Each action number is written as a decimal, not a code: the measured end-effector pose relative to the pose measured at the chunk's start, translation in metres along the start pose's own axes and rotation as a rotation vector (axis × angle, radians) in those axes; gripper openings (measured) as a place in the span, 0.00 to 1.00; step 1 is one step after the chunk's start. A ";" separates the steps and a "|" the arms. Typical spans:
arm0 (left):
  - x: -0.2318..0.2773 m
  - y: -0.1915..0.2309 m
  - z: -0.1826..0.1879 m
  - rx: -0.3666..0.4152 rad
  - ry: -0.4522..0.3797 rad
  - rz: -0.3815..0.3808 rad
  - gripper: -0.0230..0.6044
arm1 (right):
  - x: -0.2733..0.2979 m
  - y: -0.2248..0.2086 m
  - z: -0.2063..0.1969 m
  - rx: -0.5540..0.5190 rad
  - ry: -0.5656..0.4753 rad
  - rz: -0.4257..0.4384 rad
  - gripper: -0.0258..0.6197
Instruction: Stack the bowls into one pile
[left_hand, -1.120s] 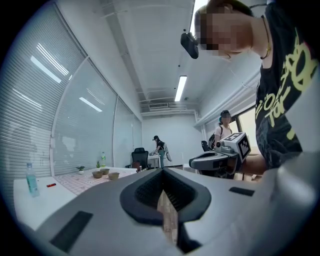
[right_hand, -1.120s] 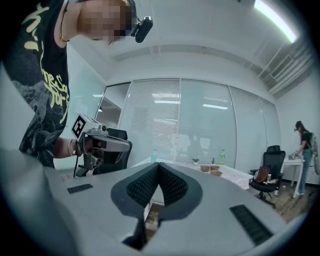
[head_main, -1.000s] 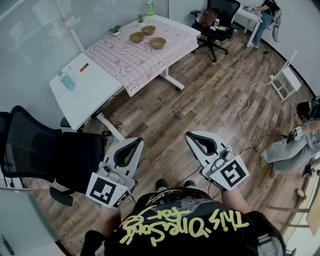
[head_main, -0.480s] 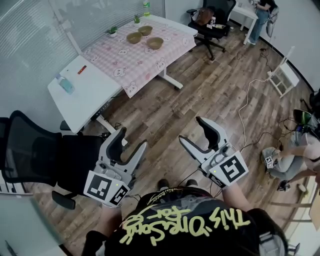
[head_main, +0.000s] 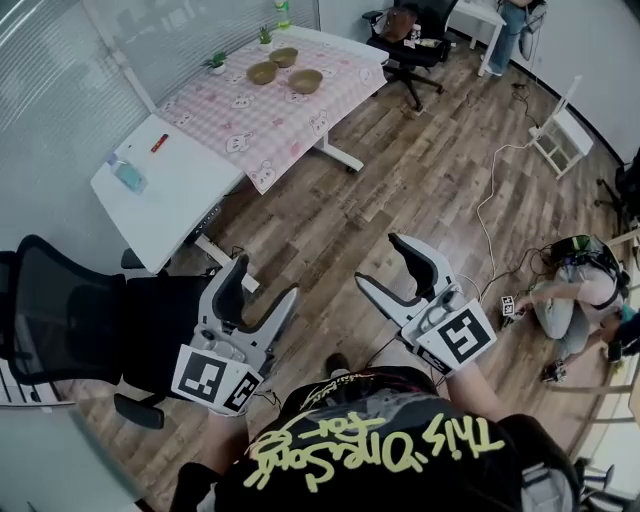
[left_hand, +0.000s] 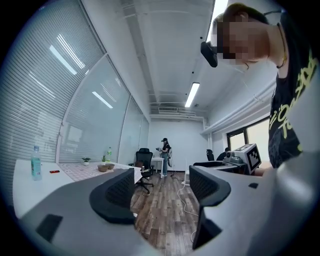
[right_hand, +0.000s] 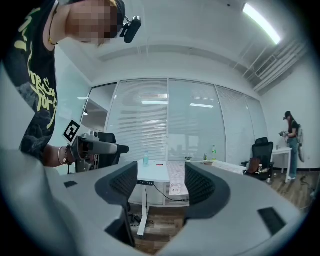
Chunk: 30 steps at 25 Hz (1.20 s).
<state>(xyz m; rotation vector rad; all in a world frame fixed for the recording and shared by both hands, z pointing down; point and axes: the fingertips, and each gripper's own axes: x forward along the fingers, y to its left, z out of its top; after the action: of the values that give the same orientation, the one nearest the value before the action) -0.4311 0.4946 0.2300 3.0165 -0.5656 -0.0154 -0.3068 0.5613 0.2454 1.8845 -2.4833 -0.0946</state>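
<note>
Resting unstacked on the pink checked cloth (head_main: 265, 125) of the white table (head_main: 165, 195), three round tan bowls (head_main: 305, 81) sit well apart from the left hand-held gripper (head_main: 262, 285) and right hand-held gripper (head_main: 382, 262), whose grey jaws have just been opening, nothing between them.

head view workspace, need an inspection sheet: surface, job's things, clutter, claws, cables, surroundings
surface: white desk with pink checked cloth, far from the person
job's things: three bowls on the cloth, apart, not stacked
clutter: bottle, red item, two potted plants
claws: left claw and right claw open, just been opening, nothing between them
cables: white cable on the wood floor
surroundings: black office chair, crouching person
</note>
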 end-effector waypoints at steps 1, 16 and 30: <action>0.000 0.001 -0.002 0.001 0.004 -0.007 0.58 | 0.000 0.002 -0.001 0.001 0.003 -0.003 0.47; 0.019 0.011 -0.006 -0.022 0.014 -0.038 0.58 | 0.017 0.000 -0.011 0.016 0.050 0.016 0.47; 0.097 0.038 -0.004 -0.005 0.018 -0.016 0.58 | 0.059 -0.072 -0.030 0.050 0.045 0.078 0.47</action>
<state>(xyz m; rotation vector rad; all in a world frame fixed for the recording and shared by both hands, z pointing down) -0.3539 0.4245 0.2375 3.0130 -0.5397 0.0088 -0.2519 0.4838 0.2697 1.7843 -2.5487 0.0118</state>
